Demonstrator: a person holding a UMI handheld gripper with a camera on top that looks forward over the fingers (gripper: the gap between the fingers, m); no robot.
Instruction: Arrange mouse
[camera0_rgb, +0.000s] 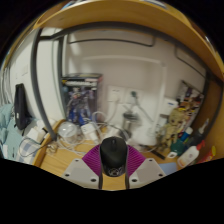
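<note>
1. One black computer mouse (114, 153) sits between the two fingers of my hand-held gripper (114, 170), over the wooden tabletop (70, 158). Its cable seems to trail back toward me along the middle.
2. The magenta pads (93, 158) flank the mouse on either side. I judge the fingers to be pinching it at its flanks, though I can't quite see whether every bit of gap is closed.
3. To do this step well, I should keep the mouse level and square between the pads, so it doesn't twist out as I carry it.
4. I'd move slowly and low over the tabletop, minding the cable so it doesn't snag or tug the mouse sideways.
5. Beyond the fingers the tabletop is crowded along the wall: a printed box (81, 100) stands upright, white cables (70, 130) lie in loops beside it, and bottles and small containers (182, 130) cluster off to one side.
6. I'd pick a bare patch of wood well short of that clutter and set the mouse down flat before spreading the fingers.
</note>
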